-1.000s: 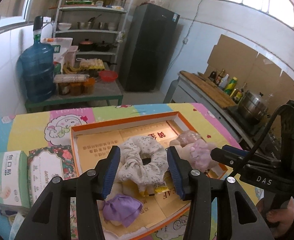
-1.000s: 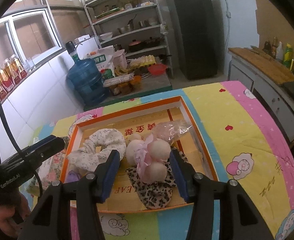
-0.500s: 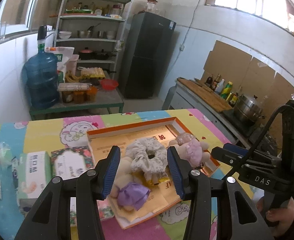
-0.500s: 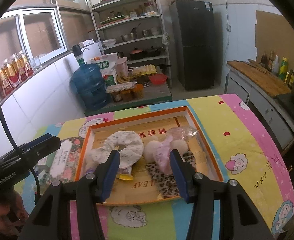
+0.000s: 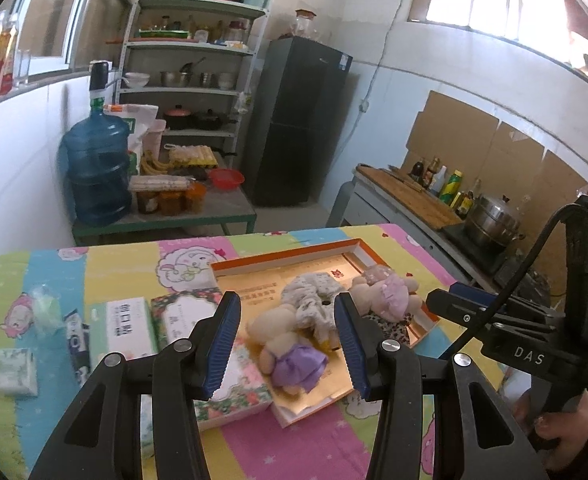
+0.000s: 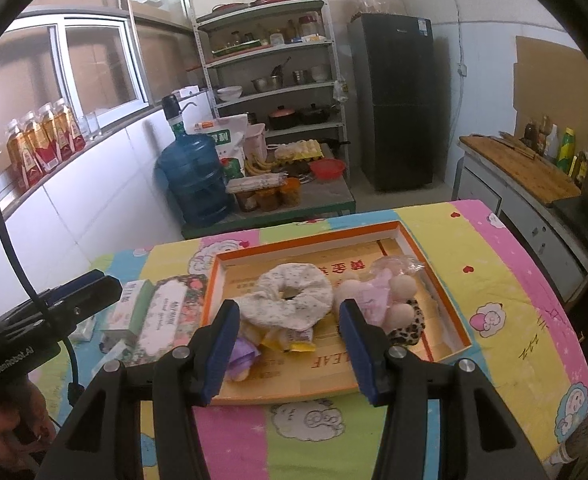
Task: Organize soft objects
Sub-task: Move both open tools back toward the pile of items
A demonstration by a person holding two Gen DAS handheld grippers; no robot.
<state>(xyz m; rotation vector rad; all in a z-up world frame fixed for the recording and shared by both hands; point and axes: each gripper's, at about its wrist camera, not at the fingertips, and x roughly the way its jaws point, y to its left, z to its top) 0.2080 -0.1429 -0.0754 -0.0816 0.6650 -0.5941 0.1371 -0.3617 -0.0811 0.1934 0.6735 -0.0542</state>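
Purple plush (image 6: 241, 354) half hidden behind left finger of right gripper (image 6: 290, 344). Leopard cloth (image 6: 408, 330) mostly under pink plush (image 6: 378, 298). Shelf (image 6: 278, 76) contents at 12 o'clock too small to identify.

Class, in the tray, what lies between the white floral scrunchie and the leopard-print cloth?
In the right wrist view, the pink pom-pom scrunchie lies between the white floral scrunchie and the leopard-print cloth.

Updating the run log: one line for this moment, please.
left gripper: open, empty | right gripper: open, empty | white scrunchie, pink plush, purple plush: in orange tray
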